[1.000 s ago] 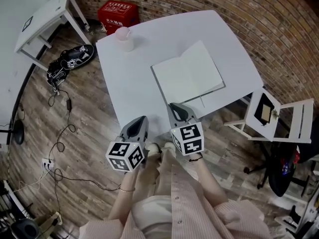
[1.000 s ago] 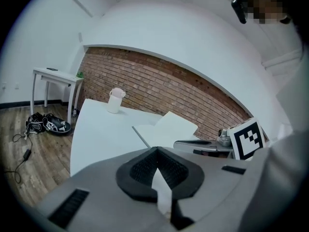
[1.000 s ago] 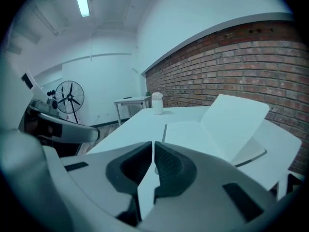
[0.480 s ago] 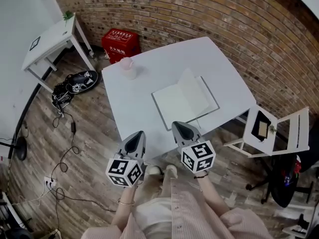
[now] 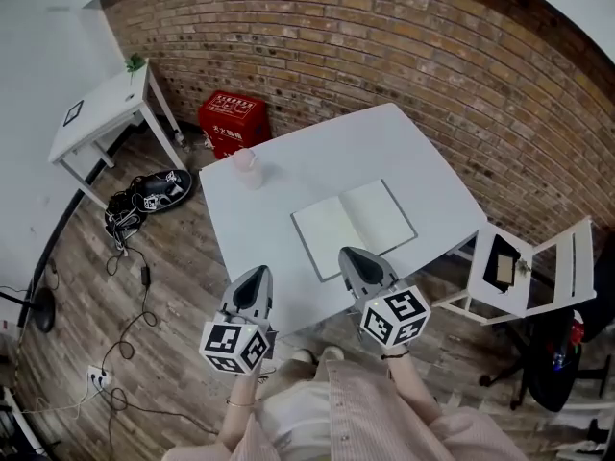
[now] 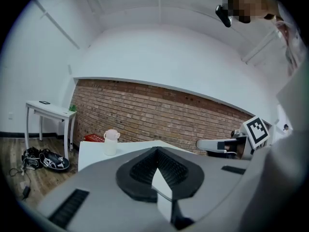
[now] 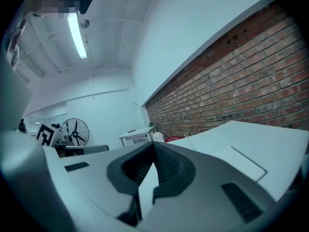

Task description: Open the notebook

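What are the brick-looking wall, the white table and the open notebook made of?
Wall: reddish-brown brick with pale mortar lines, rough and matt.
Table: smooth white matt top, probably painted wood or laminate; the look leaves it open.
Notebook: white paper pages, lying open and flat, with a fold down the middle.

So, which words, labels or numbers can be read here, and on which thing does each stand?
No word can be read anywhere.
On the red box: white print, too small to read.
On the notebook: open pages, no writing visible.
On the left gripper and right gripper: black square markers only, no words.
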`<state>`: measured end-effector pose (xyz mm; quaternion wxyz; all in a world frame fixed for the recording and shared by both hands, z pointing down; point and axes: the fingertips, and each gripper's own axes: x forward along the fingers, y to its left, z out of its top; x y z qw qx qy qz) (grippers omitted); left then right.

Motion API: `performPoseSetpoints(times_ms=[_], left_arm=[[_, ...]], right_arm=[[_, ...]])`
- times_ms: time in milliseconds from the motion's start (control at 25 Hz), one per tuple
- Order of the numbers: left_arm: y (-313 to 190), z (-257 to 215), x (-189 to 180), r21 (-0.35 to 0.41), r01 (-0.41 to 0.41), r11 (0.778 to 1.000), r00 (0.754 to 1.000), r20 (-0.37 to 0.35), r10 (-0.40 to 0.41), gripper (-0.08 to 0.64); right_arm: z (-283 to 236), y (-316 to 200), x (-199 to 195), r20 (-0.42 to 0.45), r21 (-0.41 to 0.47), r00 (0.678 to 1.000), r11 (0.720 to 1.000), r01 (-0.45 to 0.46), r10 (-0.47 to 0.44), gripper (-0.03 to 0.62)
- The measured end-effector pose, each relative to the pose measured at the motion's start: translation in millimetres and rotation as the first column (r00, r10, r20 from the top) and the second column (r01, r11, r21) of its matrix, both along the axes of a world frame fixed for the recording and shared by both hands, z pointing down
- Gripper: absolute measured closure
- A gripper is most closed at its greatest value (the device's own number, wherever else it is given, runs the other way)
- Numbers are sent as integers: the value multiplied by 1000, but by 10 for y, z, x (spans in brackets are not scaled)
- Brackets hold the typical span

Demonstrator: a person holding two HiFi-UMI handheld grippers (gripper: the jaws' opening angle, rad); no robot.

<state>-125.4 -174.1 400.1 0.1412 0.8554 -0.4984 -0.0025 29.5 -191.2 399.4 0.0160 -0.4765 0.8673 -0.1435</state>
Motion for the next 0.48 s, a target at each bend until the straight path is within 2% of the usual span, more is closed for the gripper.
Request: performPoseSetpoints(times_ms=[480], left_arm=[[-217,-330,-125,83,72,994,997,5,-72,568]], right_arm=[[-469,-269,252,57,112,998,993,-31,24,589]])
